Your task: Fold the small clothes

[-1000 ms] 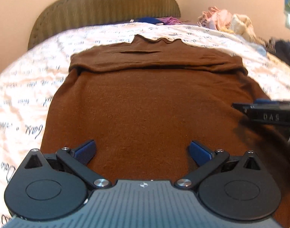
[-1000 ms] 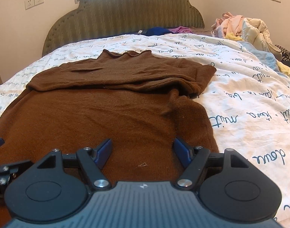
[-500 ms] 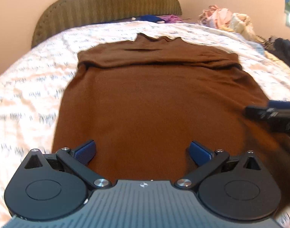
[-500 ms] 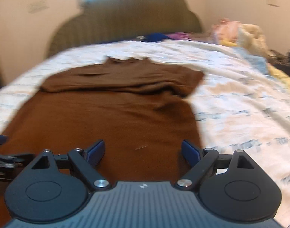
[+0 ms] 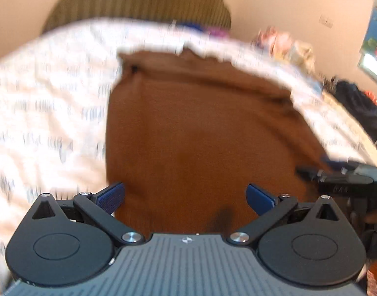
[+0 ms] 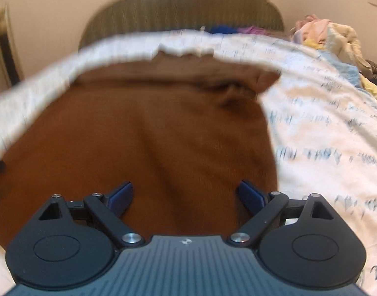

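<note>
Brown knit sweater (image 5: 200, 135) flat on script-print bed (image 5: 52, 123), collar at 12. Left claw (image 5: 185, 197) wide, empty. Right claw (image 6: 186, 196) opening, empty.

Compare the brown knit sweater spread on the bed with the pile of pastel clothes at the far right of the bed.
The brown knit sweater lies spread flat, sleeves folded across its top; the pile of pastel clothes is a crumpled heap. The sweater is one dark colour; the pile mixes pink, cream and yellow. The sweater lies right before both grippers; the pile sits far off. Both rest on the white printed bedsheet.

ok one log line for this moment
left gripper: open, empty | right gripper: opening, empty | brown sweater: flat on bed, sleeves folded
</note>
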`<state>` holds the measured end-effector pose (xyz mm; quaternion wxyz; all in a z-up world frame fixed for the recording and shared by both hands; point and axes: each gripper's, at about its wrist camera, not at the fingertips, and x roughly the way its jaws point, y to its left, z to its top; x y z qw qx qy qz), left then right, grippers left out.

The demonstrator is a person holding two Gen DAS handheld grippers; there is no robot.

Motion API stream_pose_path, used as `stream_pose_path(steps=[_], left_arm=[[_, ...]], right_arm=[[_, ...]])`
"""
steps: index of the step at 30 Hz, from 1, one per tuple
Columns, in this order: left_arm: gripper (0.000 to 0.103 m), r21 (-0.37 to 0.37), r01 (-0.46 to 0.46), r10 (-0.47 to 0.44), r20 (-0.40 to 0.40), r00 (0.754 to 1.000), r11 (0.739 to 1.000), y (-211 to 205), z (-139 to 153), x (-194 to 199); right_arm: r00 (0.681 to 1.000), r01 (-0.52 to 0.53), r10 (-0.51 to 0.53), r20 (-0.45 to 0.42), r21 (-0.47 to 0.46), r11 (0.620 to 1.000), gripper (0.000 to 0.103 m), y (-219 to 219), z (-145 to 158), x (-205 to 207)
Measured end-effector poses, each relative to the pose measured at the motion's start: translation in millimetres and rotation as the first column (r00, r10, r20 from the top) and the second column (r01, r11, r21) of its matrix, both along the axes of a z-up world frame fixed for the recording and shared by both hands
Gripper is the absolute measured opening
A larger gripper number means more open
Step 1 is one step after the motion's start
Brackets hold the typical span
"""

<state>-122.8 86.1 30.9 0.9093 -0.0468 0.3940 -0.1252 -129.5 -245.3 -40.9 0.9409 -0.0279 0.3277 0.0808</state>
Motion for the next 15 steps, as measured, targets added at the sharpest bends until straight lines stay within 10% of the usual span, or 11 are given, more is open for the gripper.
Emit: stream_pose_path(steps=[4, 8, 11, 13, 15], left_arm=[[0.102, 0.008, -0.041, 0.041, -0.001, 0.999, 0.999, 19, 10, -18], [0.102, -0.211, -0.121, 0.103, -0.094, 0.990, 0.970, 46, 6, -19], [0.095, -0.327, -0.208, 0.177, -0.123, 0.977, 0.922, 56, 3, -13], [0.067, -0.397, -0.230, 0.183, -0.154, 0.971, 0.888, 60, 2, -7], [0.019, -0.379, -0.242, 0.184, -0.184, 0.966, 0.893, 61, -1, -1]], right_arm=[[0.999, 0.043, -0.042, -0.018, 0.015, 0.999, 0.096, -8, 15, -4], [0.999, 0.027, -0.023, -0.039, 0.124, 0.992, 0.096, -16, 19, -10], [1.000, -0.010, 0.010, -0.021, -0.007, 1.000, 0.096, -5, 6, -13], [1.000, -0.012, 0.012, -0.013, -0.007, 1.000, 0.096, -5, 7, -17], [1.000, -0.016, 0.016, -0.022, 0.010, 1.000, 0.096, -8, 7, -15]])
